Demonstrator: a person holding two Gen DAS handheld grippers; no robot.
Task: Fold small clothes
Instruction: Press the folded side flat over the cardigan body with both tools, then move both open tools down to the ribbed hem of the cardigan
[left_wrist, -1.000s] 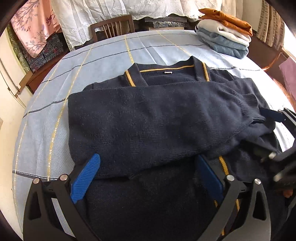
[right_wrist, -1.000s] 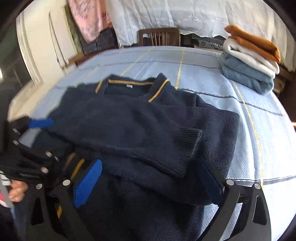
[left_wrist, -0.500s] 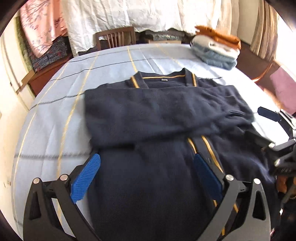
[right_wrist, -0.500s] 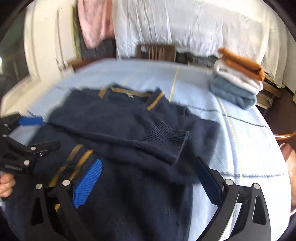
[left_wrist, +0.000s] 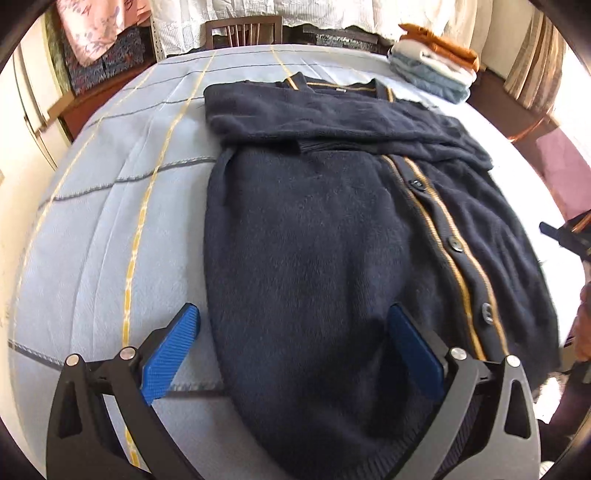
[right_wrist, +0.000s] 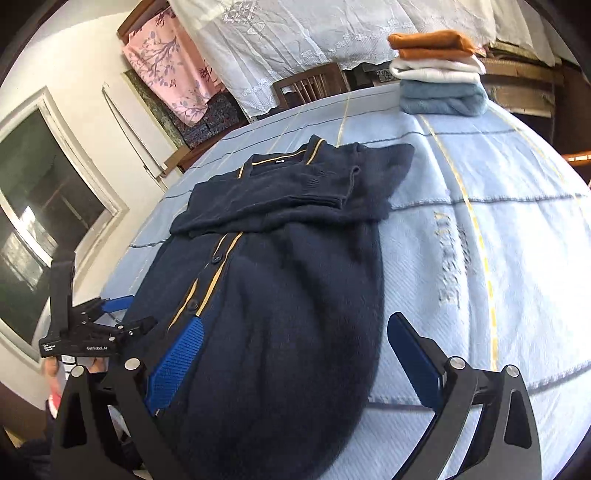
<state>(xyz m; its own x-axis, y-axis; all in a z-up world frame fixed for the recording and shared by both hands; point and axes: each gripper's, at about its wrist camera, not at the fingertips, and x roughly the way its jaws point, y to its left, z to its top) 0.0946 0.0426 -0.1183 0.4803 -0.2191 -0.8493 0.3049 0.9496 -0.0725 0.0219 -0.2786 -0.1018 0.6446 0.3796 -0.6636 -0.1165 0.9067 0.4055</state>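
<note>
1. Both grippers have pulled back toward the hem of the navy cardigan over the past second, leaving its two sleeves crossed over the chest, well ahead of the jaws.
2. Left gripper and right gripper hover with jaws spread wide, holding nothing; the cardigan's lower body lies between the fingers of each.
3. Sleeve folding appears finished; a bottom-up fold likely follows.
4. No containers show; a folded stack sits far beyond on the blue tablecloth.
</note>
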